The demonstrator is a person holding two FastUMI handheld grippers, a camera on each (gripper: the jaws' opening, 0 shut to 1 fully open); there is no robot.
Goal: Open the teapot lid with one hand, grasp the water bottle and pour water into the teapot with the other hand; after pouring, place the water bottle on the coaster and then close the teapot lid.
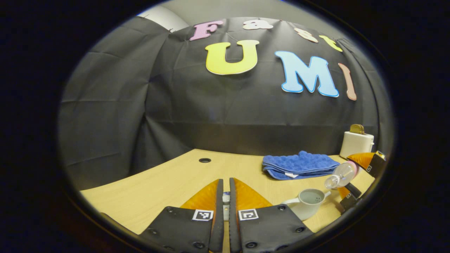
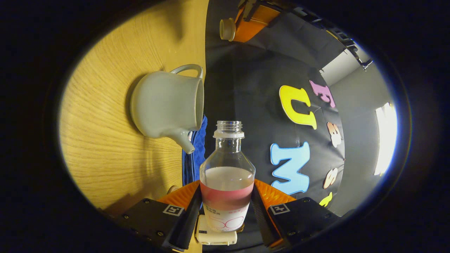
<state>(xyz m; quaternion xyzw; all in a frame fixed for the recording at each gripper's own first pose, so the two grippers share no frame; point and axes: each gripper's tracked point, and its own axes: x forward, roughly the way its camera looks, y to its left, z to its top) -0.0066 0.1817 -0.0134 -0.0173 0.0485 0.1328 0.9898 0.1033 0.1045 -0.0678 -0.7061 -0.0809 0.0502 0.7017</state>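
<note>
The teapot (image 1: 305,202) stands open on the bench (image 1: 158,186), its spout toward the tilted water bottle (image 2: 226,175), whose uncapped mouth hangs near it. The right hand-held gripper (image 2: 226,207) clamps both fingers on the bottle's body. The left hand-held gripper (image 1: 226,200), fingers nearly together, pinches the teapot lid (image 1: 226,198), with a folded blue cloth (image 1: 299,165) and a white toaster (image 1: 357,142) behind the teapot.

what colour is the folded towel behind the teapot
Blue; the folded towel shows best in the left gripper view.
</note>
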